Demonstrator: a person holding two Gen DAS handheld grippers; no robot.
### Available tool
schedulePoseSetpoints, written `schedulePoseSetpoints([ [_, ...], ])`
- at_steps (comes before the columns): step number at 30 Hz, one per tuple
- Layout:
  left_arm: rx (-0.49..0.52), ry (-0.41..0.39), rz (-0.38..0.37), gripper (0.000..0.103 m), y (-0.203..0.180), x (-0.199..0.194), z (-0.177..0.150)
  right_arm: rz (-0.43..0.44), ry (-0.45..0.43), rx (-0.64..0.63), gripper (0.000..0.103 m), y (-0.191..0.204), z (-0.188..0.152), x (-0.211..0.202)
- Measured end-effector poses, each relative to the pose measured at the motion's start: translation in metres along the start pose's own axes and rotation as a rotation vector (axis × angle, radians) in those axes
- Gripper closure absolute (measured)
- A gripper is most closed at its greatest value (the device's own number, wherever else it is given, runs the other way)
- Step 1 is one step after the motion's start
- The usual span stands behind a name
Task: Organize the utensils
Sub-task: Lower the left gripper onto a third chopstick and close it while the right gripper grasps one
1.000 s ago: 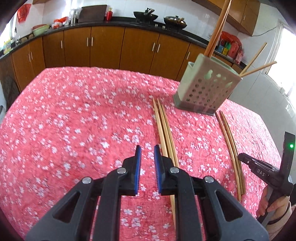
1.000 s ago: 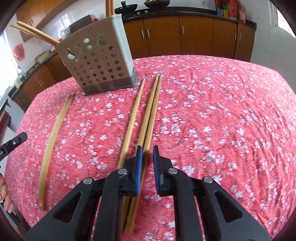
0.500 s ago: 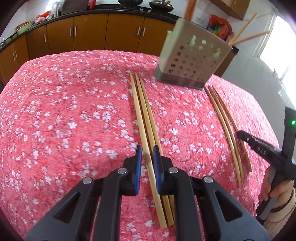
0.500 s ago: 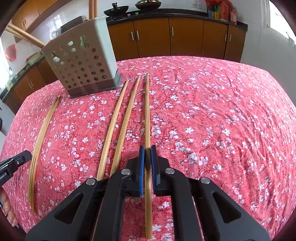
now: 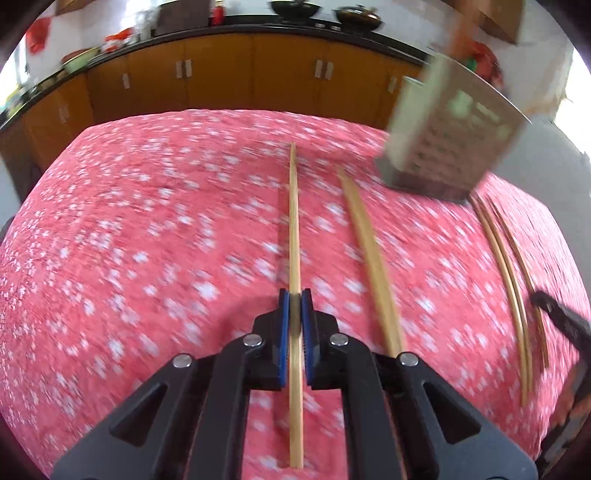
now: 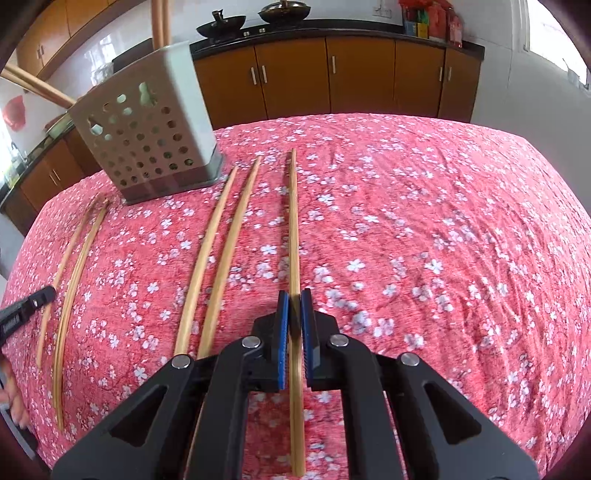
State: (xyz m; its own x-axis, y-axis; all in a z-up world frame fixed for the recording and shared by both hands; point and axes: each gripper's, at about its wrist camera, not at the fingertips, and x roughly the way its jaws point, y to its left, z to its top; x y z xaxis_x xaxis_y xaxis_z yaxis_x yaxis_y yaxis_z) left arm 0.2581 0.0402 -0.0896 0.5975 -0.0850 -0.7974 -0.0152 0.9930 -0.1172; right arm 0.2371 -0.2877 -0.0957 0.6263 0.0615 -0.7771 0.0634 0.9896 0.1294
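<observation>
1. My left gripper (image 5: 294, 295) is clamped on one chopstick (image 5: 294, 229). Its long axis runs straight ahead between the blue pads, far tip aimed at the brown cabinets (image 5: 221, 85), near end passing back under the gripper.
2. My right gripper (image 6: 294, 295) is clamped on a second chopstick (image 6: 293, 221), which lies the same way: lengthwise away from me, tip toward the far edge of the worktop (image 6: 443, 221), covered in a red flowered cloth.
3. Left of the right gripper's chopstick, two loose chopsticks (image 6: 218, 254) lie side by side on the cloth, angled toward a perforated grey utensil holder (image 6: 147, 140). The holder stands upright with chopsticks sticking out of its top.
4. Further left, a thin bundle of chopsticks (image 6: 74, 273) lies near the worktop edge, beside the tip of the other gripper's handle.
5. The left wrist view is motion-blurred; it shows the holder at upper right, tilted by the lens. The right wrist view is sharp, showing the holder's holes and the pans on the back counter (image 6: 332, 27).
</observation>
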Motion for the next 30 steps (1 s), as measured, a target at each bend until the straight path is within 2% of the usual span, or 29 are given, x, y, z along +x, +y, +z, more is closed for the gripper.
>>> schedulePoseSetpoints([
  [3,-0.033,-0.008,-0.019,0.094,0.015,0.002,0.006,0.005,-0.016,-0.002,0.095,-0.003,-0.002,-0.001],
  [8,-0.001,-0.051,-0.014,0.093,0.015,-0.004,-0.004,0.002,-0.035,-0.004,0.095,-0.004,-0.006,-0.004],
  [15,-0.023,-0.051,-0.034,0.093,0.019,-0.008,-0.008,0.010,-0.034,0.005,0.095,-0.005,-0.007,-0.005],
  [21,0.030,-0.045,-0.016,0.093,0.015,-0.012,-0.012,0.004,-0.034,-0.001,0.095,-0.002,-0.008,-0.006],
  [30,0.030,-0.041,-0.012,0.093,0.014,-0.013,-0.014,-0.005,-0.029,-0.012,0.095,0.002,-0.012,-0.010],
])
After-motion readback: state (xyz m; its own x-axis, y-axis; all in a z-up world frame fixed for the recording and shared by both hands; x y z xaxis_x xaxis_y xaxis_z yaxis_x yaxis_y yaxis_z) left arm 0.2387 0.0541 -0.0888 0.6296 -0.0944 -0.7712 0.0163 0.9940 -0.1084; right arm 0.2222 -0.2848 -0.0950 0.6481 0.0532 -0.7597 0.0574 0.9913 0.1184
